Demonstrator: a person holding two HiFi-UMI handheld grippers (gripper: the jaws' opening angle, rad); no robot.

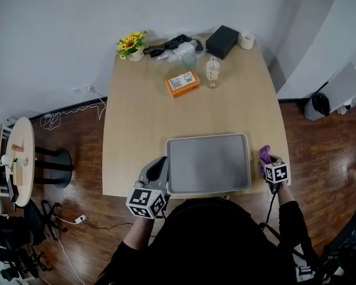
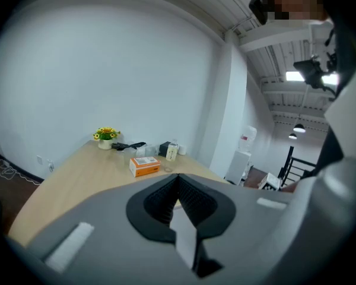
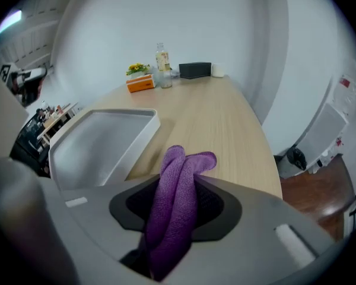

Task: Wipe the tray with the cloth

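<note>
The grey tray [image 1: 207,162] lies flat on the wooden table [image 1: 142,117], close to its near edge; its rim also shows at the left of the right gripper view [image 3: 101,141]. My right gripper [image 1: 267,162] hovers just past the tray's right rim, shut on a bunched purple cloth [image 1: 264,154]. In the right gripper view the cloth [image 3: 178,206] fills the gap between the jaws [image 3: 181,186] and sticks out ahead of them. My left gripper [image 1: 160,164] sits at the tray's left rim, jaws shut [image 2: 178,186], pointing along the table.
At the table's far end stand an orange box [image 1: 182,83], a clear bottle [image 1: 212,71], a pot of yellow flowers [image 1: 132,45], a black box [image 1: 221,41], a tape roll [image 1: 246,40] and black cables [image 1: 172,43]. A round side table [image 1: 21,159] stands to the left.
</note>
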